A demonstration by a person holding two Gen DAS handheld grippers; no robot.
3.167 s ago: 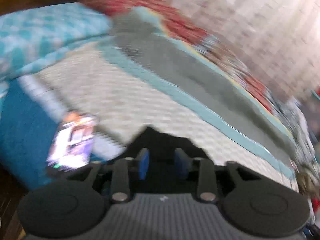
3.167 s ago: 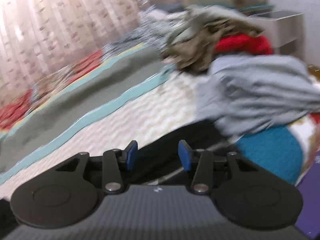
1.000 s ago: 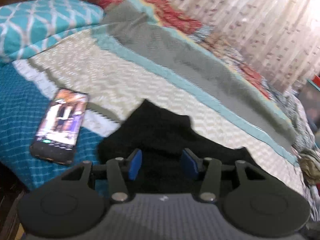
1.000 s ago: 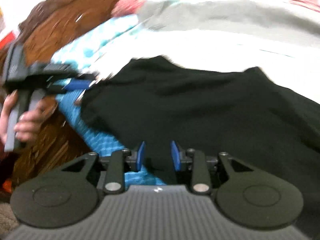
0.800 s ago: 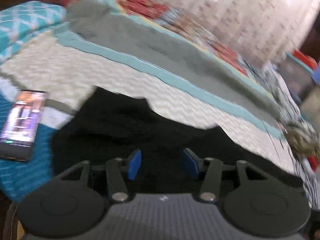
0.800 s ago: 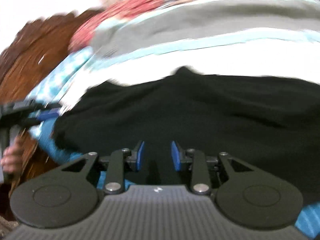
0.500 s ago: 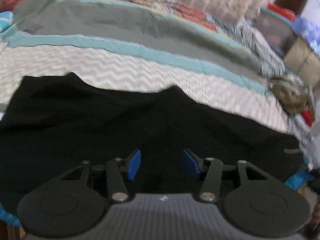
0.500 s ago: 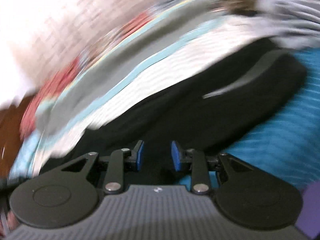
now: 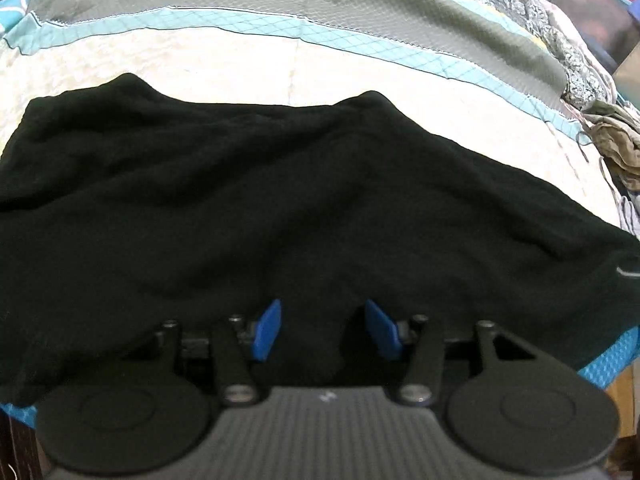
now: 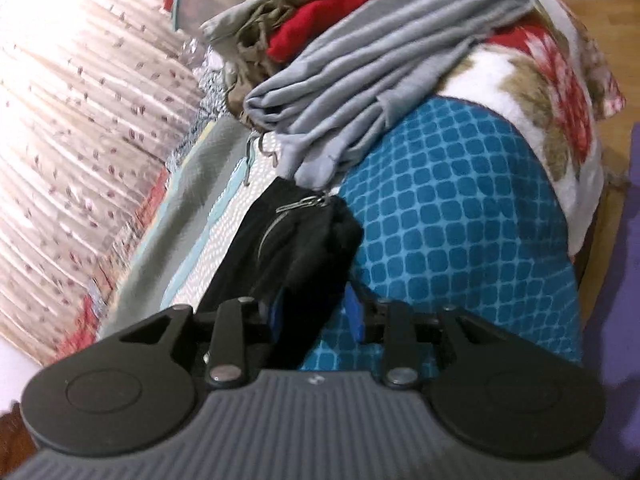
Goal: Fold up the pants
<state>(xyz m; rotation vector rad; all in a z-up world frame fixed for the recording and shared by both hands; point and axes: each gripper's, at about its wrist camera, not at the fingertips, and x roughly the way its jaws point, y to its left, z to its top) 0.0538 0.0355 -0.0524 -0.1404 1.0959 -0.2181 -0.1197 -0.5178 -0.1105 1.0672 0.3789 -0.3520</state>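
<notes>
Left wrist view: one pair of black pants (image 9: 248, 208), soft matte knit, spread wide on quilted bed (image 9: 240, 60); left tongs (image 9: 322, 330) with two blue pads, parted, above the cloth, gripping nothing. Right wrist view: right tongs (image 10: 316, 312) parted around bunched pants edge, grip unclear; one grey folded garment (image 10: 384, 60), one red garment (image 10: 320, 12).
</notes>
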